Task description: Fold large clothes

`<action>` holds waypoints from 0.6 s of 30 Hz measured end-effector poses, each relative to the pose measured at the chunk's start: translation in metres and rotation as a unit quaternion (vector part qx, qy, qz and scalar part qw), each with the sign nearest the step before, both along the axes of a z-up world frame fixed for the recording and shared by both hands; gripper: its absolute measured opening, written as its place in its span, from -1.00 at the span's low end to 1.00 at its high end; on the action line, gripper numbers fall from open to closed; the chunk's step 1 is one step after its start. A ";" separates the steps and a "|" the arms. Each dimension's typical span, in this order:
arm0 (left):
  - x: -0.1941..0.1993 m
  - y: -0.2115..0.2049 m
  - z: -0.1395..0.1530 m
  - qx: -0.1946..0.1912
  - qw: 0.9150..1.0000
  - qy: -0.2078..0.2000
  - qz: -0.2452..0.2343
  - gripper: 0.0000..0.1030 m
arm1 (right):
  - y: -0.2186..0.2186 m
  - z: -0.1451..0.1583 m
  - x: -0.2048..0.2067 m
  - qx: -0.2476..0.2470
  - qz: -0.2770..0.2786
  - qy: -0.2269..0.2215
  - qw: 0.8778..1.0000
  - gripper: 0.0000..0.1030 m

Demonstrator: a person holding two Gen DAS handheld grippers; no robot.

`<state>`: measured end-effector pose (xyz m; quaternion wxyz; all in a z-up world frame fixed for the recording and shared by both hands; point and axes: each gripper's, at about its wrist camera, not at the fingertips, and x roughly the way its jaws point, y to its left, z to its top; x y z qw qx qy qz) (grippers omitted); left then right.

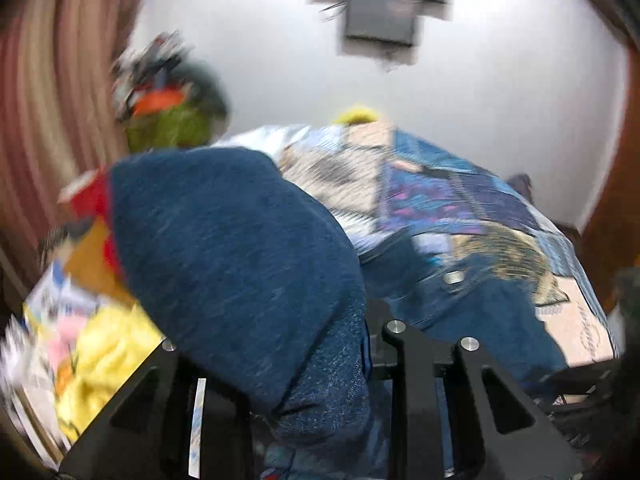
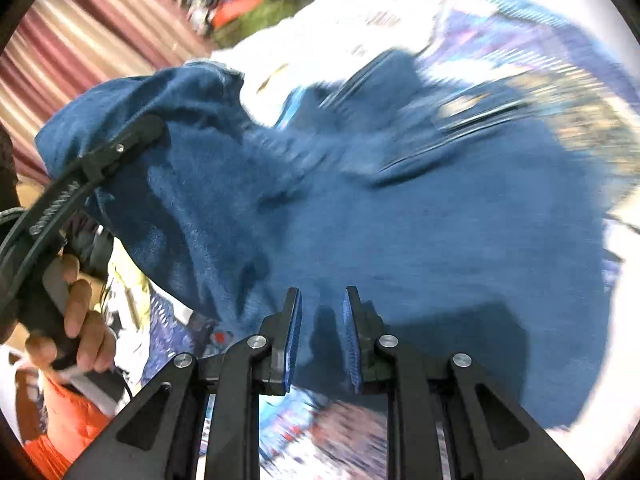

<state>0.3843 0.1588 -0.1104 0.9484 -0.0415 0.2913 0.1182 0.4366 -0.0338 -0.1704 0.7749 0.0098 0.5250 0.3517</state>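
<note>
A pair of blue denim jeans [image 2: 400,220] is lifted off a bed, bunched and blurred. In the left wrist view the jeans [image 1: 240,260] drape over my left gripper and hide its fingers, and a metal button [image 1: 452,278] shows further right. The right wrist view shows my left gripper [image 2: 138,134] at upper left, raised and shut on a fold of the denim. Near the cloth's lower edge my right gripper [image 2: 323,304] is shut on the jeans, a thin fold pinched between its blue pads [image 2: 295,320].
A patterned bedspread [image 1: 460,200] covers the bed under the jeans. A green and orange heap of clothes [image 1: 168,120] sits at the far left by a striped curtain [image 1: 36,100]. Yellow cloth [image 1: 104,356] lies lower left. A person's hand [image 2: 80,312] holds the left gripper's handle.
</note>
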 end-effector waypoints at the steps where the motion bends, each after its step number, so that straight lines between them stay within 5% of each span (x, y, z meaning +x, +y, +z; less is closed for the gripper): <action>1: 0.004 -0.015 0.004 0.016 1.000 -0.005 -0.016 -0.45 | -0.020 0.009 0.000 0.005 -0.017 -0.011 1.000 -0.68; 7: 0.028 -0.132 0.003 0.086 0.986 -0.012 -0.143 -0.47 | -0.139 0.048 -0.002 0.000 -0.132 -0.062 0.989 -0.68; 13: 0.043 -0.191 -0.066 0.083 0.960 0.119 -0.240 -0.47 | -0.213 0.062 -0.022 0.000 -0.184 -0.065 0.981 -0.68; 18: 0.019 -0.200 -0.083 0.098 0.950 0.143 -0.260 -0.29 | -0.217 0.060 -0.034 -0.021 -0.172 -0.076 0.982 -0.68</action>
